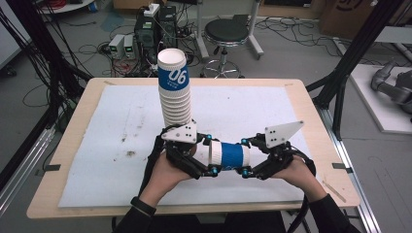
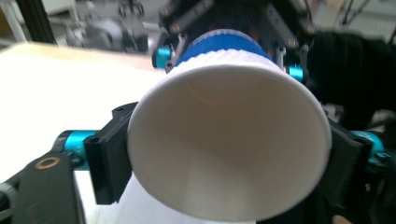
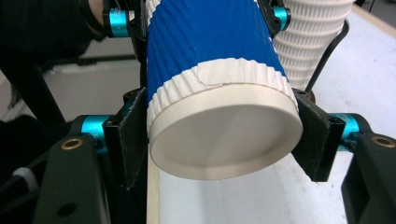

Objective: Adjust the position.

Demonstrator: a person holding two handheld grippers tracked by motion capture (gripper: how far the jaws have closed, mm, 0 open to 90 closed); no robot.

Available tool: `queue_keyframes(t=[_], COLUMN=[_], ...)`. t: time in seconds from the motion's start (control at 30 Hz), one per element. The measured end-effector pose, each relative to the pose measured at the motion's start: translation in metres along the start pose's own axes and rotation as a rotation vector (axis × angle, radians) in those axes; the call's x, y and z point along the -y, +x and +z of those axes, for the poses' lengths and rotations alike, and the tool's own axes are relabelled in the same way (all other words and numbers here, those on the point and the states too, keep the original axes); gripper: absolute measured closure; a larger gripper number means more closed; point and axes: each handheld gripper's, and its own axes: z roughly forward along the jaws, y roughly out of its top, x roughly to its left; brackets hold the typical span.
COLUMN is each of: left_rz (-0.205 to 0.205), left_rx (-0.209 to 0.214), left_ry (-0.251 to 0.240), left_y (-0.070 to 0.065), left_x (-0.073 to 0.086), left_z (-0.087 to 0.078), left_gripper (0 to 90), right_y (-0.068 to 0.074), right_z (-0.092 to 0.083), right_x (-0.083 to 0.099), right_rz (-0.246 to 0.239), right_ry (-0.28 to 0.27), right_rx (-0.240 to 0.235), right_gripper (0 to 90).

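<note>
A blue and white ribbed paper cup (image 1: pixel 228 155) lies level in the air over the white mat (image 1: pixel 116 121), held between both grippers. My left gripper (image 1: pixel 212 155) is shut on its open rim end; in the left gripper view the pads (image 2: pixel 108 161) press the rim of the cup (image 2: pixel 229 140) from both sides. My right gripper (image 1: pixel 245 156) is shut on the base end, where the pads (image 3: pixel 133 140) clamp the cup (image 3: pixel 219 126) just above its bottom. A tall upright stack of cups (image 1: pixel 175 92) marked 06 stands just behind the left gripper.
The mat covers most of a wooden table (image 1: pixel 77 121). Beyond the far edge stand a black stool (image 1: pixel 226 31) and electronics boxes with cables (image 1: pixel 145 34) on the floor. Black frame posts (image 1: pixel 350 63) rise at the right.
</note>
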Motion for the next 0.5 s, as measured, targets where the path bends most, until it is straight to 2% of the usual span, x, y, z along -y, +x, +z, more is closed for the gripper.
queue_keyframes(t=[0.07, 0.13, 0.17, 0.2, 0.27, 0.33, 0.43, 0.5], left_rz=[-0.026, -0.046, -0.054, -0.063, -0.084, -0.095, -0.101, -0.081], left_rx=[0.002, -0.006, -0.007, -0.004, 0.012, 0.03, 0.037, 0.039], left_ry=[-0.046, -0.087, -0.103, -0.116, -0.158, -0.187, -0.204, -0.202], left_y=[0.0014, 0.0027, 0.0033, 0.0039, 0.0053, 0.0061, 0.0058, 0.005], left_x=[0.002, 0.005, 0.0065, 0.0077, 0.0093, 0.0087, 0.0076, 0.0071], left_z=[-0.0012, -0.0023, -0.0027, -0.0026, -0.0022, -0.0009, -0.0002, -0.001], left_gripper=[14.7, 10.3, 7.6, 7.6, 7.5, 7.5, 7.6, 12.1], right_y=[-0.0012, -0.003, -0.0041, -0.0041, -0.0049, -0.0055, -0.0054, -0.0049], right_z=[-0.0011, -0.0032, -0.0061, -0.0061, -0.009, -0.0094, -0.0075, -0.0059], right_x=[0.0017, 0.0033, 0.0041, 0.0041, 0.0045, 0.0046, 0.0045, 0.005], right_rz=[0.027, 0.033, 0.042, 0.042, 0.055, 0.058, 0.065, 0.065], right_ry=[-0.041, -0.071, -0.106, -0.106, -0.149, -0.167, -0.191, -0.197], right_rx=[-0.015, -0.012, -0.016, -0.016, -0.029, -0.039, -0.045, -0.045], right_gripper=[29.7, 29.7, 29.7, 29.7, 29.7, 29.8, 29.8, 29.8])
